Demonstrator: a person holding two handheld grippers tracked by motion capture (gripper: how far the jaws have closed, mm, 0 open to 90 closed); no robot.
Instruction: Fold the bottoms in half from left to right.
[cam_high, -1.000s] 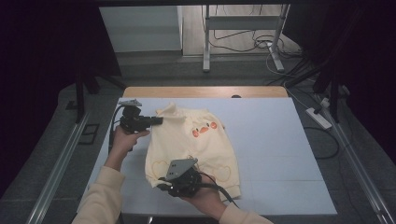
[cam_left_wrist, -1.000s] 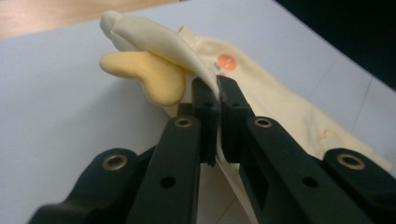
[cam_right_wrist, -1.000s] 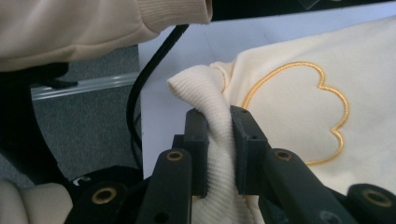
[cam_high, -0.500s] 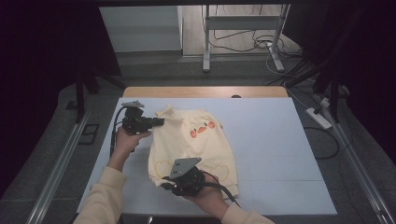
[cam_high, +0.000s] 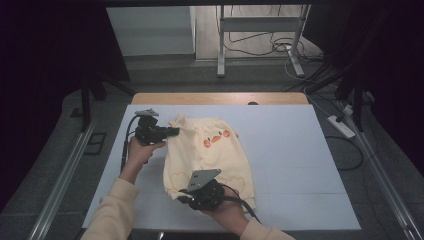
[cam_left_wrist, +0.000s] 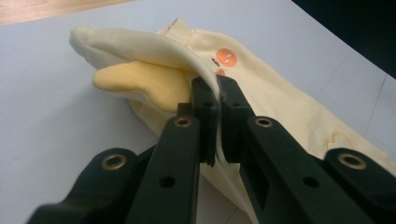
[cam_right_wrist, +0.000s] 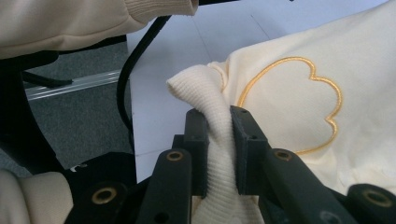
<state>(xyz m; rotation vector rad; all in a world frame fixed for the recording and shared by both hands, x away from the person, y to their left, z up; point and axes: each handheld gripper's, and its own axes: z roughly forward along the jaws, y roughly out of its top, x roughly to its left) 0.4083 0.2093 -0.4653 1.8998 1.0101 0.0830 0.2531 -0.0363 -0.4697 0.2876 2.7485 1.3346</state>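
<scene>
Both claws (cam_high: 174, 131) (cam_high: 182, 195) clamped on the cream sweatshirt's (cam_high: 210, 155) opposite ends.

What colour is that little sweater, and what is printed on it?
The sweater is pale cream-yellow, with small orange marks near the chest and yellow-outlined shapes near the hem; the high view shows it best.

A sweatshirt (cam_high: 210, 152) lies on the counter (cam_high: 300, 150), left of its middle and toward the near edge. The left gripper (cam_high: 167, 132) sits at the garment's far left corner, the right gripper (cam_high: 187, 196) at its near hem. Floor cables (cam_high: 280, 47) lie beyond the counter's far edge
</scene>
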